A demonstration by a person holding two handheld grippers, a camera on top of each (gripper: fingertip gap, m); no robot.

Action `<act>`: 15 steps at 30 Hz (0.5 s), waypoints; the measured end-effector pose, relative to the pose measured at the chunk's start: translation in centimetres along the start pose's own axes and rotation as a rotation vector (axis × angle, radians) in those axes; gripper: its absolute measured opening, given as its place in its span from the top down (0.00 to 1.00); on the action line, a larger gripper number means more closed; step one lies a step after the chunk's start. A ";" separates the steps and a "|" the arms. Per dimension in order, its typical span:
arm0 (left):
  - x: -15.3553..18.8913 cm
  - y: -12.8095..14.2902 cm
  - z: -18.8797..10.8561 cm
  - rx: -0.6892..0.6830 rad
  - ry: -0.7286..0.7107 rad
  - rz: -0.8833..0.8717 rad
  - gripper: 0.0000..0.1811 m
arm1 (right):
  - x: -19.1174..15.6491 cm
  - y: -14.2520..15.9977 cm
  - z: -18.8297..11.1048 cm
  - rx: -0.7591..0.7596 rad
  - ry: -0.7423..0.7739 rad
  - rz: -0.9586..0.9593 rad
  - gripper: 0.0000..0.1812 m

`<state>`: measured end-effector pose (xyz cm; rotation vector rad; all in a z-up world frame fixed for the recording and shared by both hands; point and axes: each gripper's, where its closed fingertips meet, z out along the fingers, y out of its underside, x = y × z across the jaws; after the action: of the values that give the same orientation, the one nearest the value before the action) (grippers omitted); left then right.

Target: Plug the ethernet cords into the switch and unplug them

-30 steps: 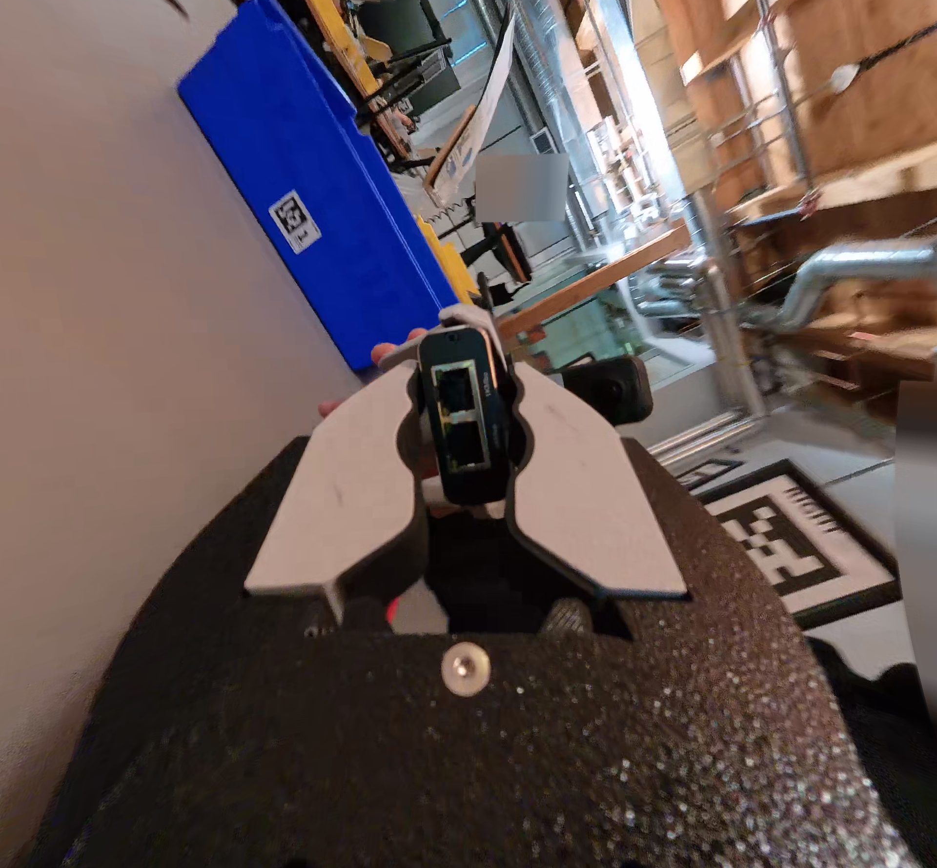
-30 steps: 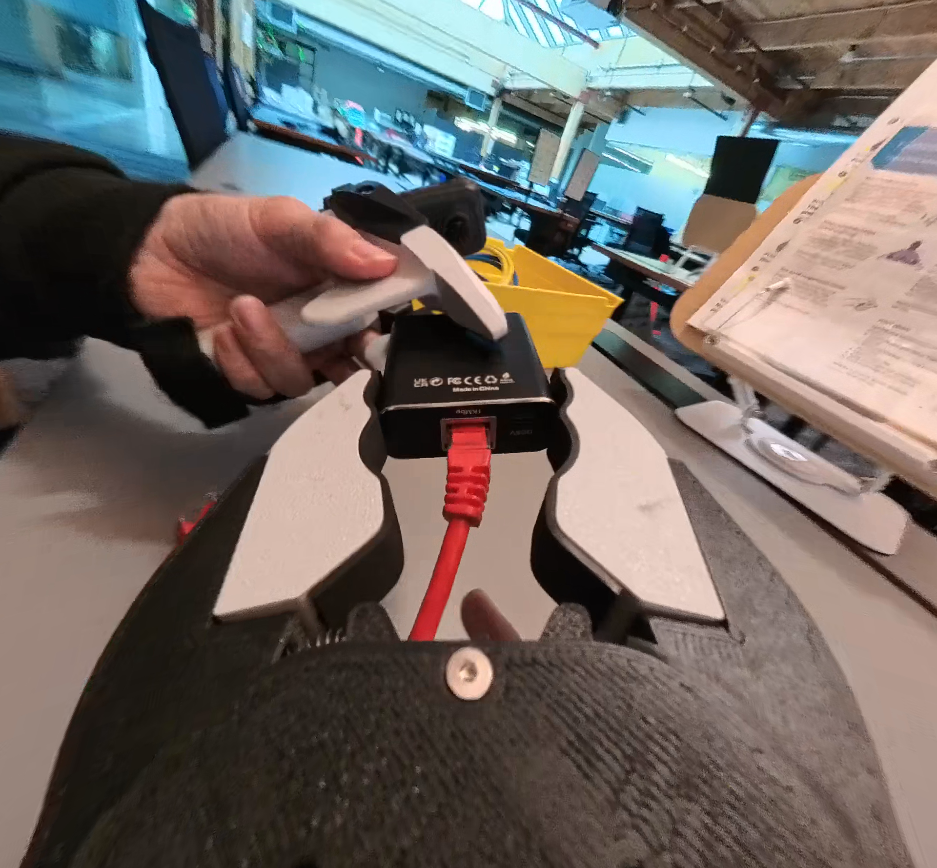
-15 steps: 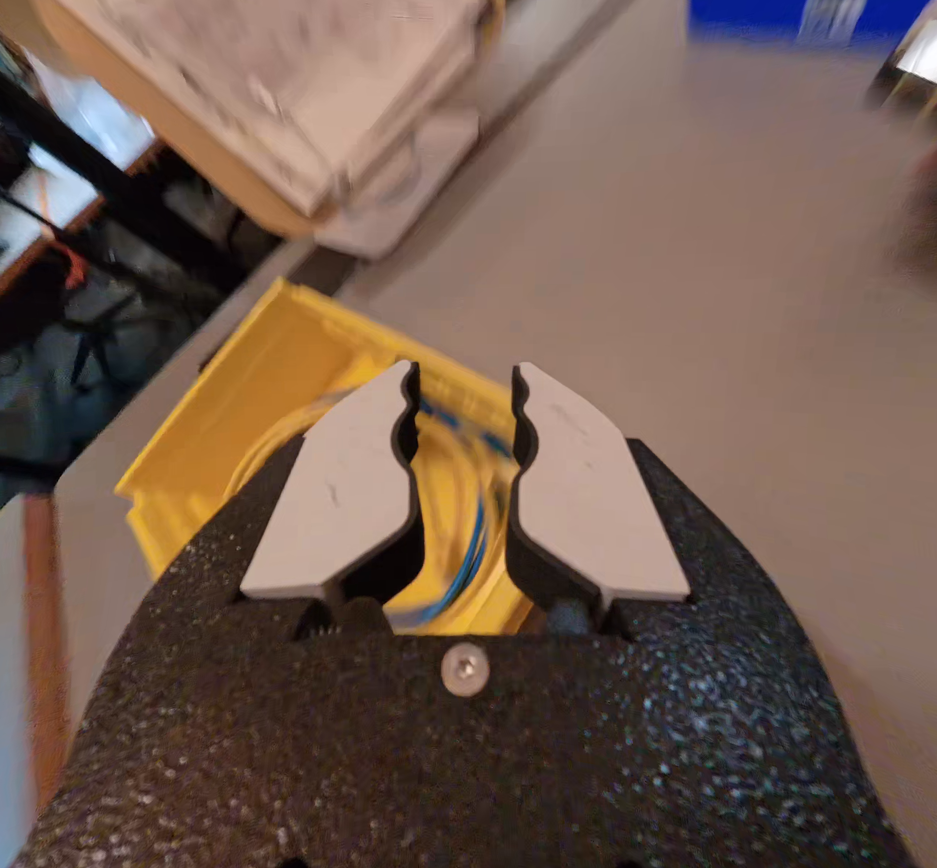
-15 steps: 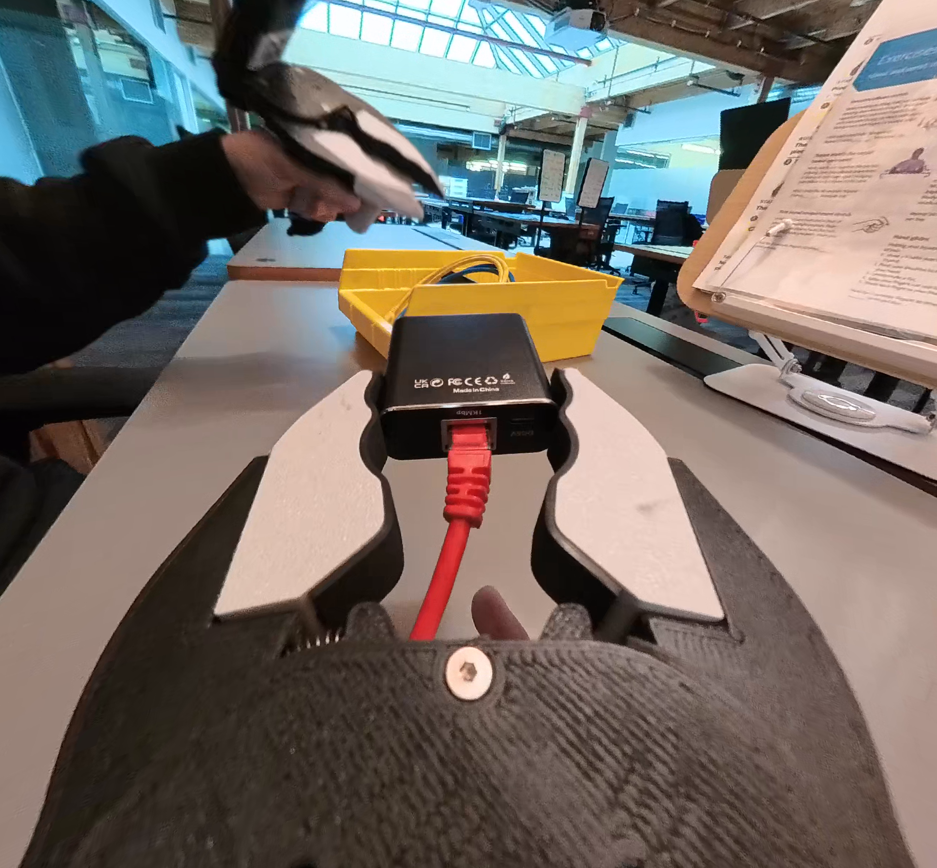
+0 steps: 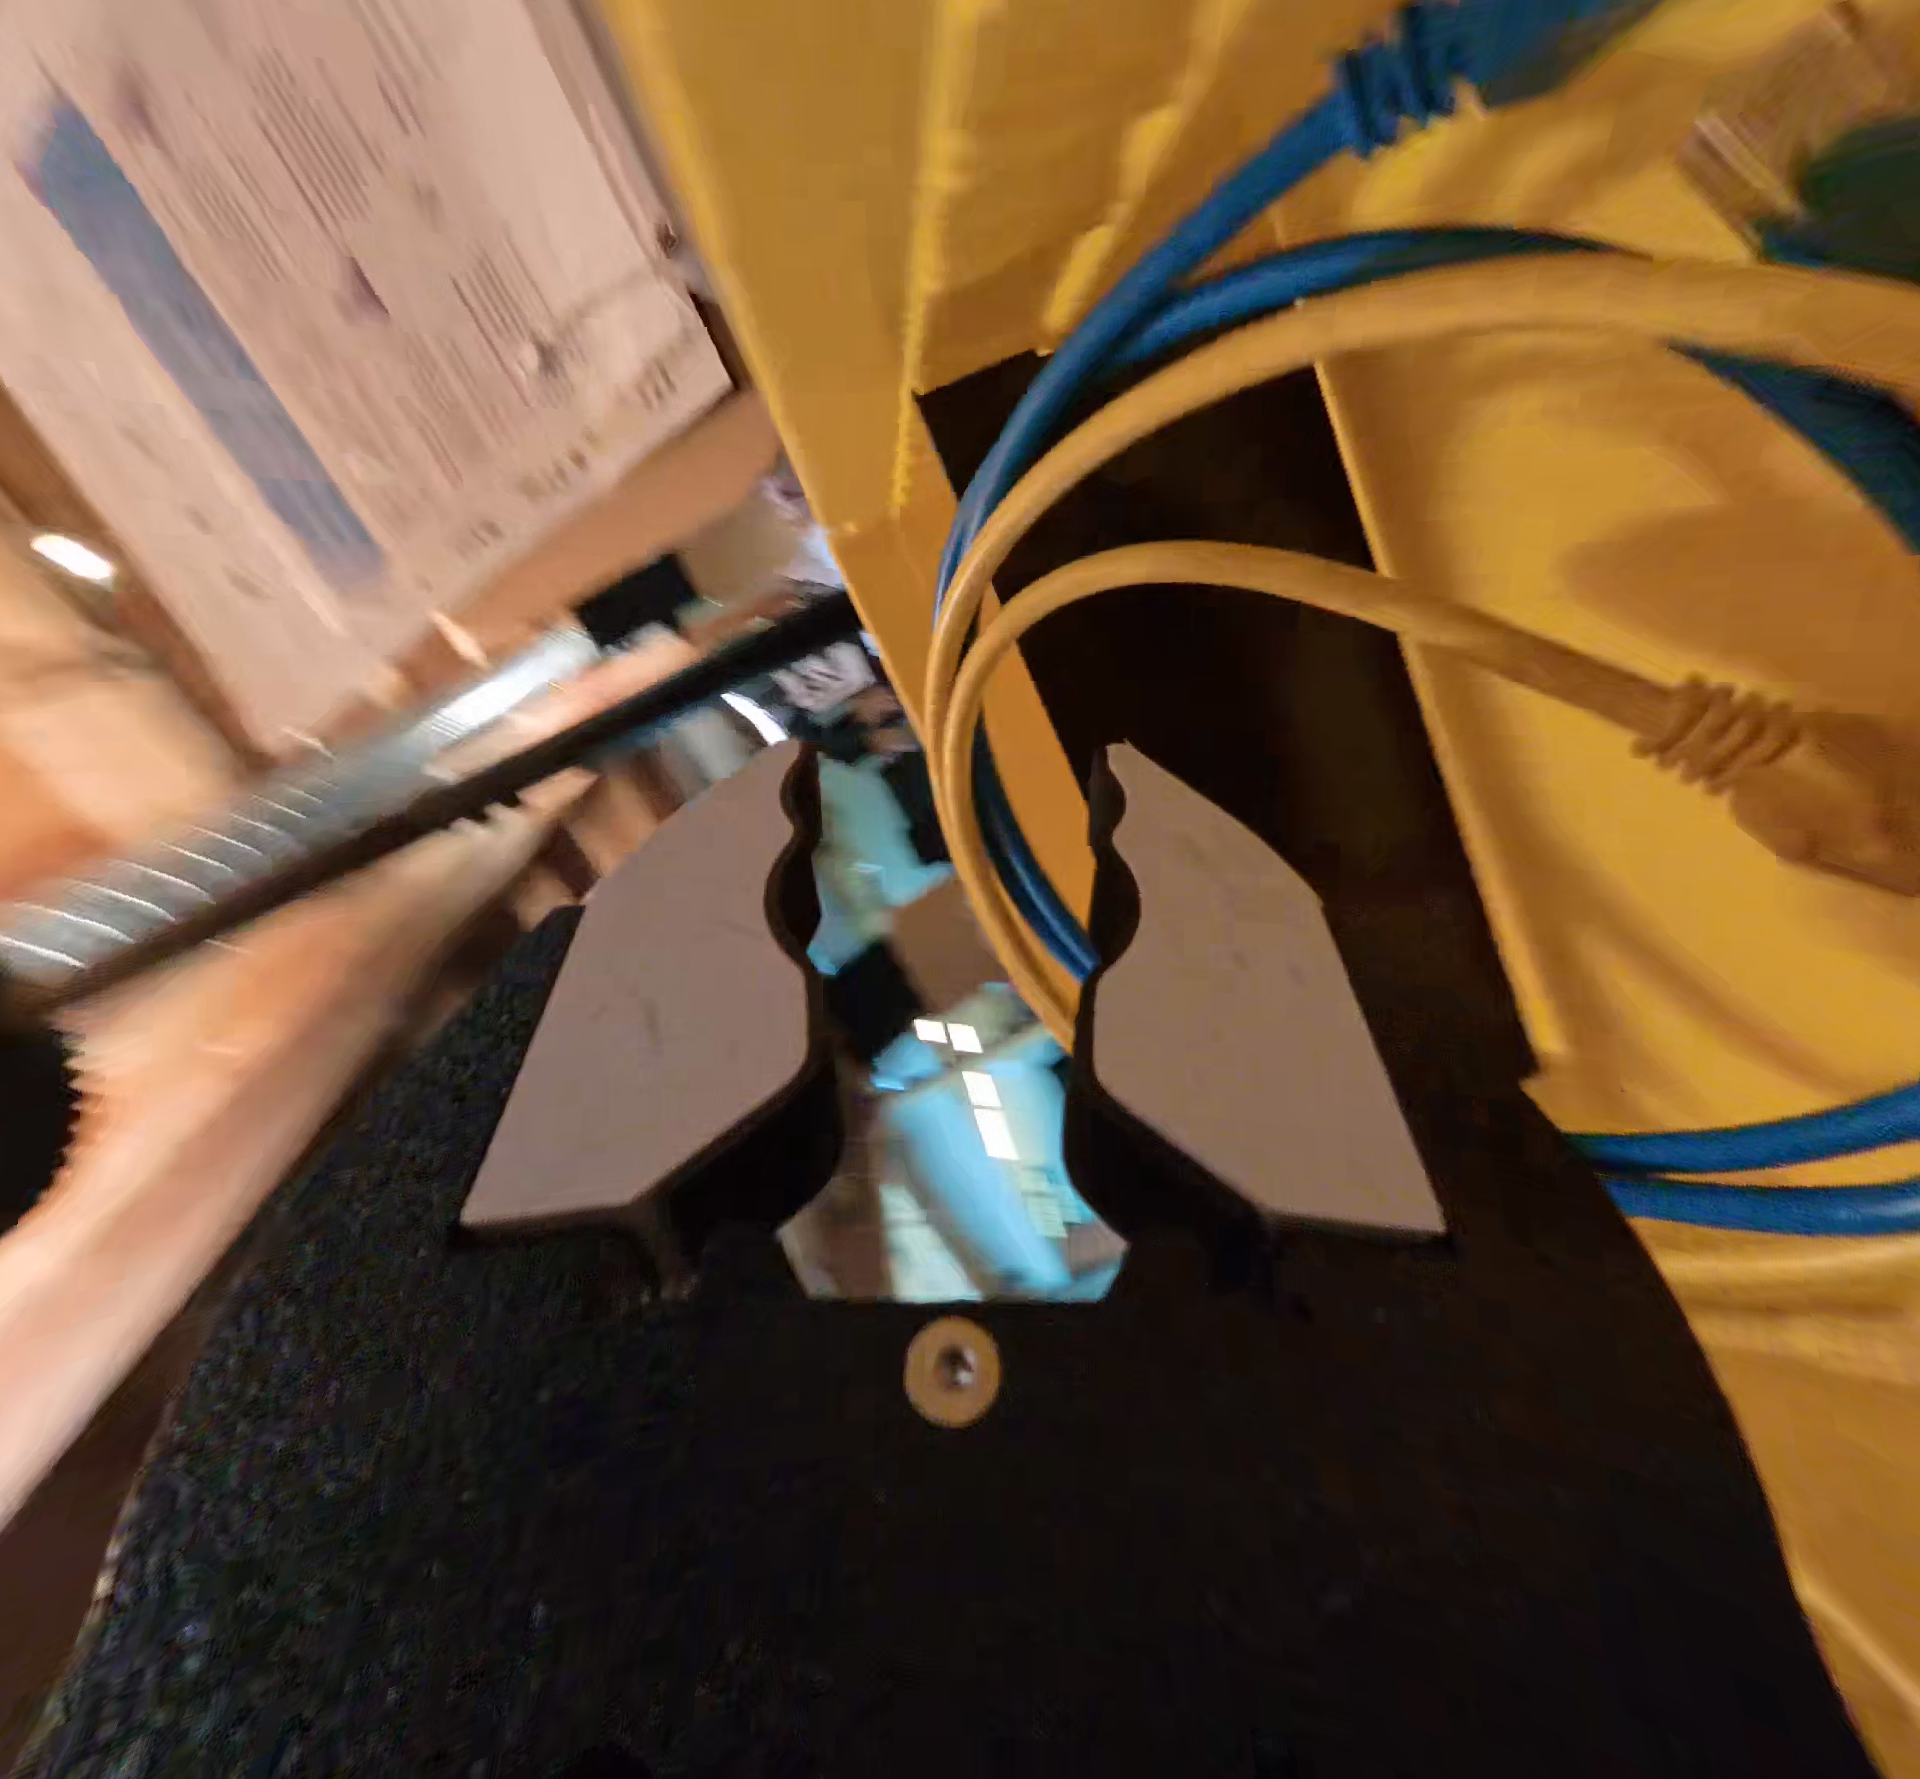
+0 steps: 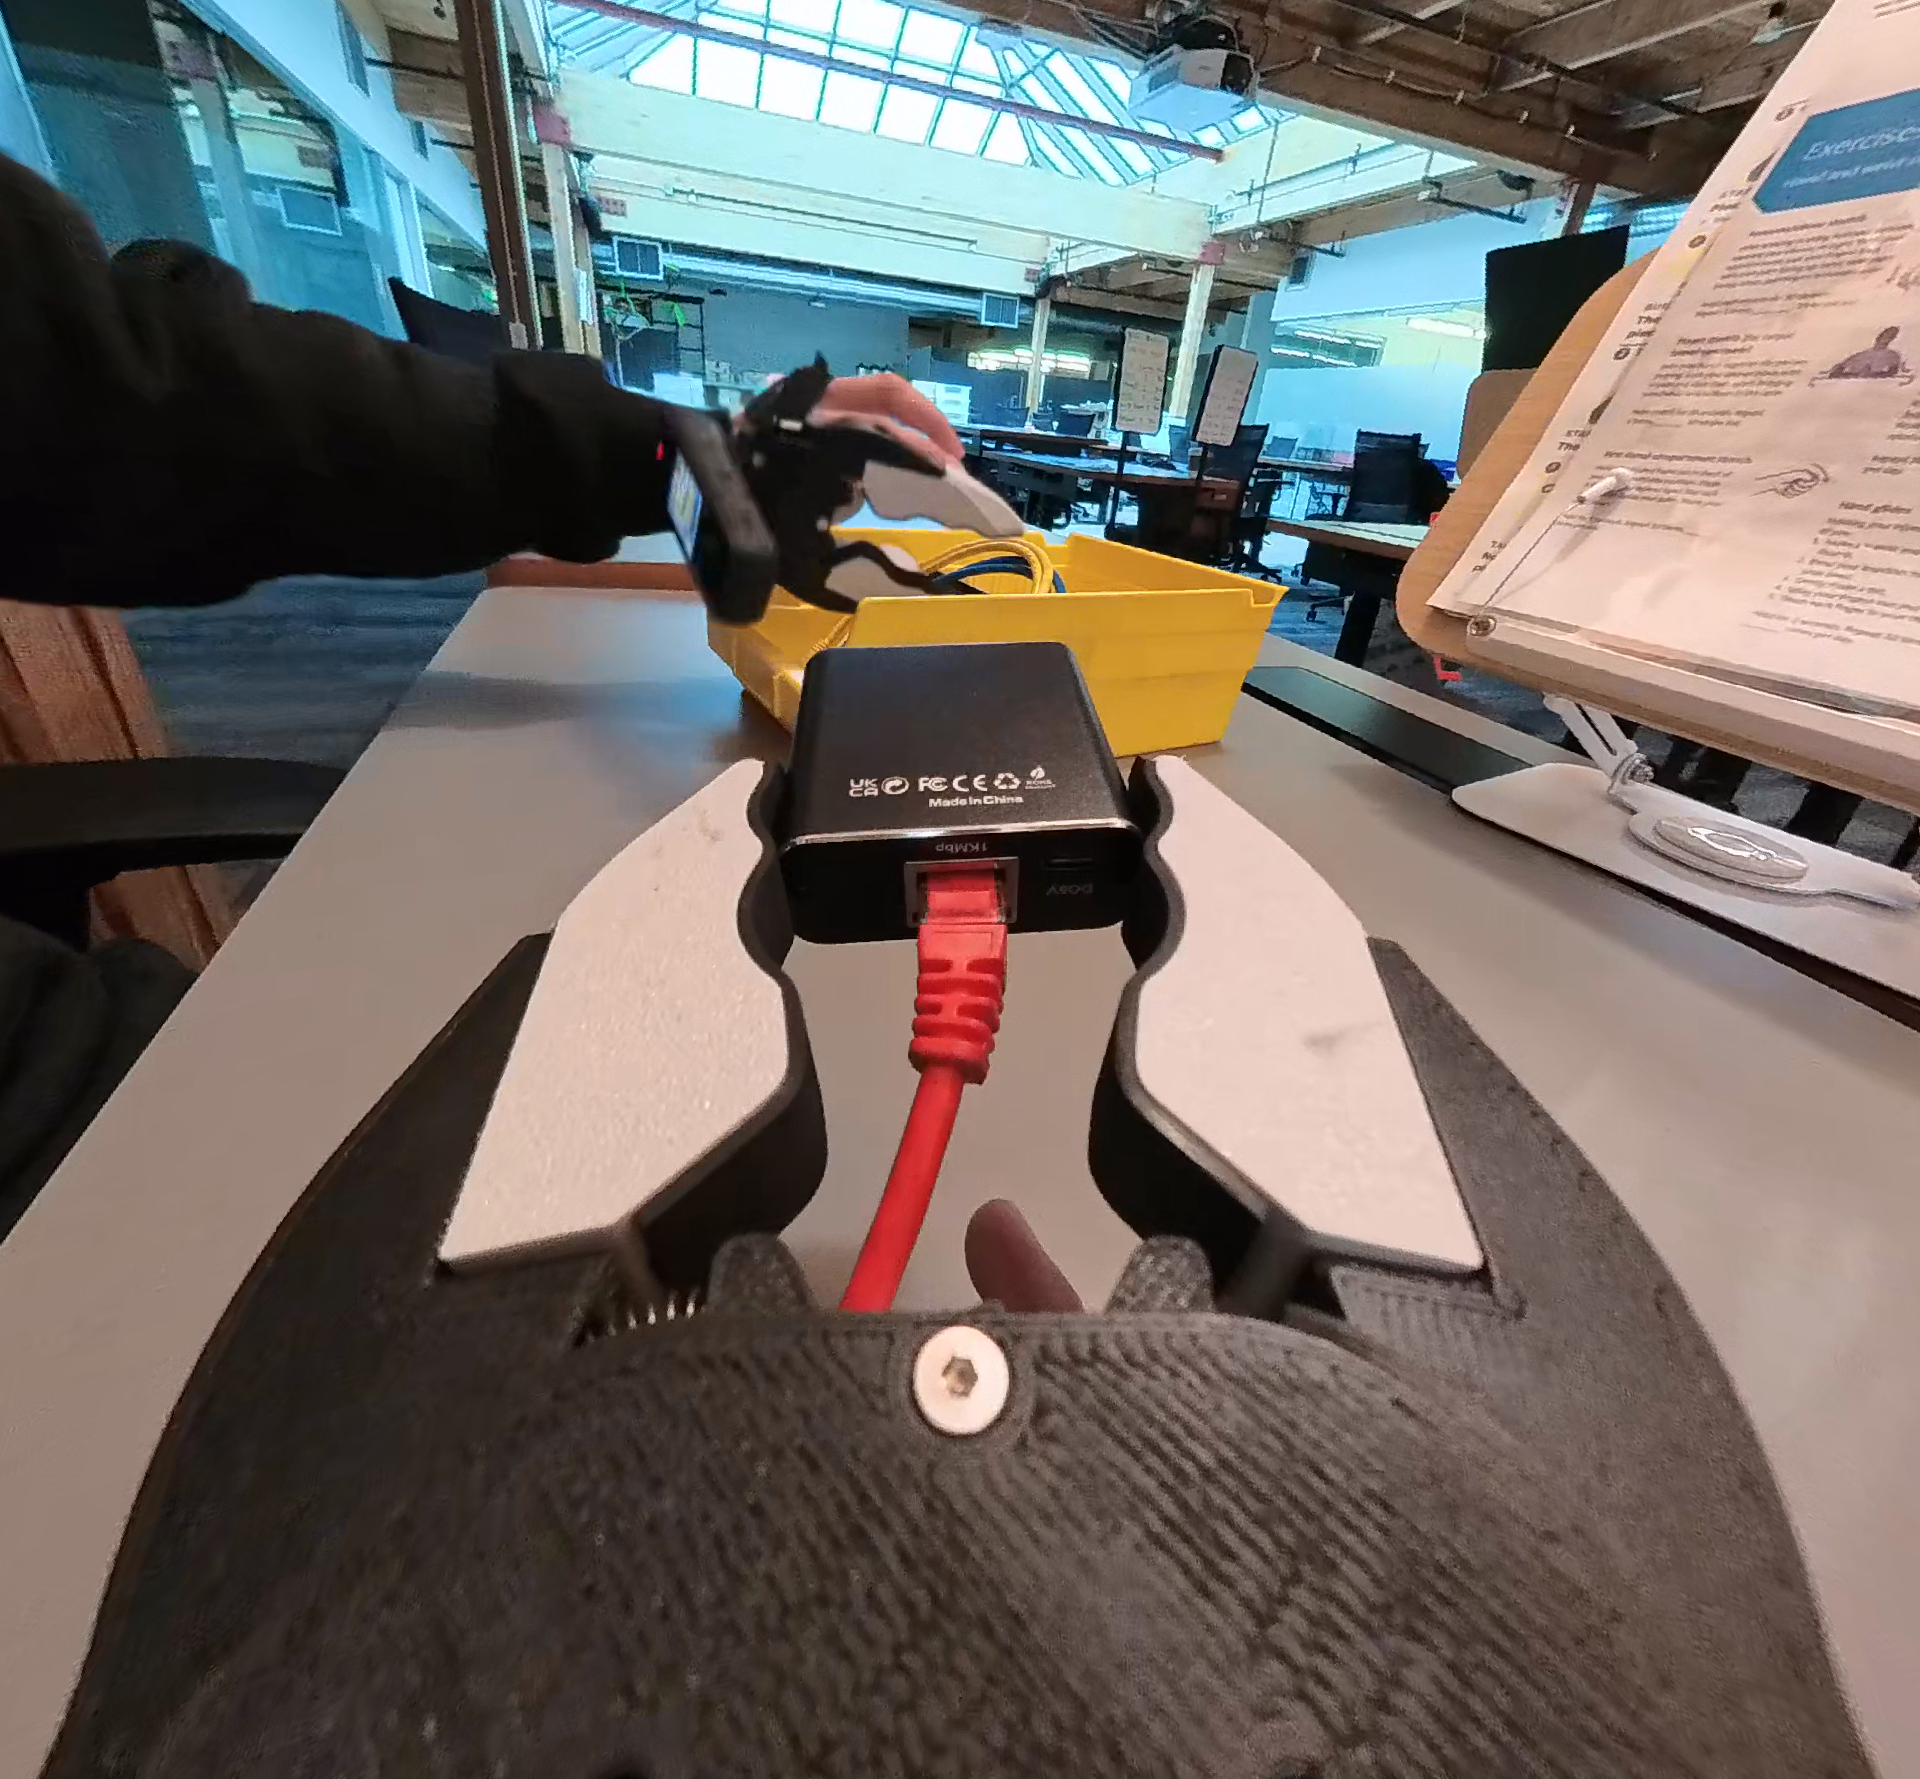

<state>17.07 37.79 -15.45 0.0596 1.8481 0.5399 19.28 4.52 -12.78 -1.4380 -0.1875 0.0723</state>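
Observation:
My right gripper (image 6: 956, 779) is shut on the black switch (image 6: 940, 721) and holds it level just above the grey table (image 6: 499, 794). A red ethernet cord (image 6: 951, 991) is plugged into the switch's near port and runs back between the fingers. My left gripper (image 5: 956, 763) is open inside the yellow bin (image 5: 1039, 67). Loops of a yellow cord (image 5: 1247, 576) and a blue cord (image 5: 1195, 275) pass between its fingers, close to the right finger and not clamped. In the right wrist view the left gripper (image 6: 935, 540) reaches into the yellow bin (image 6: 1143, 649) beyond the switch.
A paper stand with printed sheets (image 6: 1714, 430) rises at the right, on a white base (image 6: 1662, 846) on the table. A black strip (image 6: 1382, 721) runs along the table's far right edge. A dark chair armrest (image 6: 156, 815) is at the left. The person's black sleeve (image 6: 312, 462) crosses the left side.
My left gripper let go of the switch, swung away and went into the yellow bin among the cord loops. My right gripper kept its hold on the switch with the red cord plugged in.

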 end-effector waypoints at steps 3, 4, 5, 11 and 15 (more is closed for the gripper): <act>0.8 -0.7 0.7 0.038 -0.008 0.133 0.71 | 0.1 0.0 0.0 0.001 -0.003 0.012 0.65; 1.1 -0.6 1.0 0.035 0.003 0.146 0.71 | 0.1 0.0 0.0 -0.001 -0.002 0.012 0.65; 1.2 -0.5 1.4 0.031 -0.001 0.164 0.70 | 0.0 0.0 0.0 -0.003 -0.009 0.009 0.65; 0.5 -1.7 1.9 0.063 -0.030 0.193 0.91 | -0.1 0.1 0.1 -0.008 -0.010 -0.001 0.65; -0.2 -1.2 1.6 0.051 -0.002 0.106 0.94 | -0.2 0.0 0.1 -0.003 -0.009 -0.002 0.65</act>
<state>18.90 37.19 -16.19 0.1929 1.8640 0.5660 19.12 4.55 -12.81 -1.4403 -0.1972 0.0769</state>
